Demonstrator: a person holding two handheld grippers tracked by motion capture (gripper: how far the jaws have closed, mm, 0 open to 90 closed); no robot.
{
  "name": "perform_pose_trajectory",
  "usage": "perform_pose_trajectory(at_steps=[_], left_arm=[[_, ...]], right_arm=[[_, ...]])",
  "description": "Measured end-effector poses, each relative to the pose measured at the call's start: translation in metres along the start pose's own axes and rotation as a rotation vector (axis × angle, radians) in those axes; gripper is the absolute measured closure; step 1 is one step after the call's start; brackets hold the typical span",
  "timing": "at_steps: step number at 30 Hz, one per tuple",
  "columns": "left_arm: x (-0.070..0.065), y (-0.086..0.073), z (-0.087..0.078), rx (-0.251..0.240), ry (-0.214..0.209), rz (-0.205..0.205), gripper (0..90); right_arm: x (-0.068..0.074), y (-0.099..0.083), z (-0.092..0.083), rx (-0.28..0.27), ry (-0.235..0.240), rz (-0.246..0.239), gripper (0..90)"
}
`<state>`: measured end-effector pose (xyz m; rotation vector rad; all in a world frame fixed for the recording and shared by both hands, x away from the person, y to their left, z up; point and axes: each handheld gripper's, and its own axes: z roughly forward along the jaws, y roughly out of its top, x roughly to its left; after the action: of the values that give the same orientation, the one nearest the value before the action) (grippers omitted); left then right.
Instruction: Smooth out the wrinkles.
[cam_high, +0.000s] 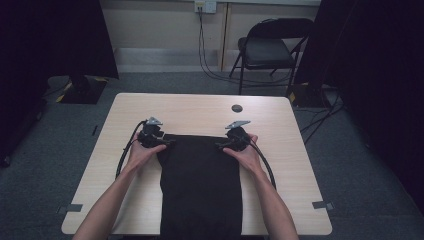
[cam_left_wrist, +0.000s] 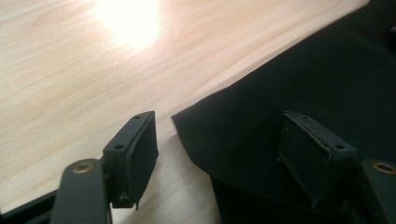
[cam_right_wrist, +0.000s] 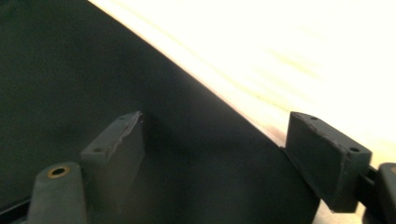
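Observation:
A black cloth (cam_high: 200, 185) lies flat on the light wooden table (cam_high: 195, 107) and hangs over its near edge. My left gripper (cam_high: 168, 142) is at the cloth's far left corner, and my right gripper (cam_high: 220, 145) is at its far right corner. In the left gripper view the jaws stand wide apart around the cloth's corner (cam_left_wrist: 224, 126), one on bare wood and one over the fabric, so the left gripper (cam_left_wrist: 219, 128) is open. In the right gripper view the right gripper (cam_right_wrist: 215, 126) is open too, with the cloth's edge (cam_right_wrist: 196, 140) between its jaws and no pad pressing on it.
A small dark round spot (cam_high: 237, 108) sits on the table beyond the cloth. Bare wood flanks the cloth on both sides. A folding chair (cam_high: 270, 47) and trailing cables (cam_high: 210, 70) stand on the floor past the far edge.

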<state>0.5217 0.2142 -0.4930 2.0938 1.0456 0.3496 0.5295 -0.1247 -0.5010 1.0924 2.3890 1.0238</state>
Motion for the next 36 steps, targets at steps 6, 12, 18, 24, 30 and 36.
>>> perform_pose_trajectory(at_steps=[6,12,18,24,30,36], left_arm=[[-0.006,-0.004,0.005,0.012,-0.001,0.021,26.6],[-0.013,-0.009,0.0,-0.015,-0.091,0.029,65.4],[-0.012,-0.008,-0.003,-0.013,-0.125,0.0,83.7],[-0.016,-0.002,-0.009,-0.036,-0.101,-0.015,84.2],[-0.008,0.023,-0.029,-0.126,-0.073,-0.043,84.5],[-0.008,0.063,-0.054,-0.226,-0.025,-0.013,84.7]], right_arm=[[0.001,-0.003,-0.002,-0.008,0.014,0.003,23.6],[0.008,-0.006,-0.009,-0.027,0.078,-0.012,60.2],[0.008,-0.005,-0.015,-0.038,0.09,0.008,81.2],[0.007,0.003,-0.025,-0.054,0.084,0.008,84.0],[0.002,0.032,-0.041,-0.118,0.051,0.011,84.5],[-0.001,0.068,-0.061,-0.189,0.003,0.003,85.0]])
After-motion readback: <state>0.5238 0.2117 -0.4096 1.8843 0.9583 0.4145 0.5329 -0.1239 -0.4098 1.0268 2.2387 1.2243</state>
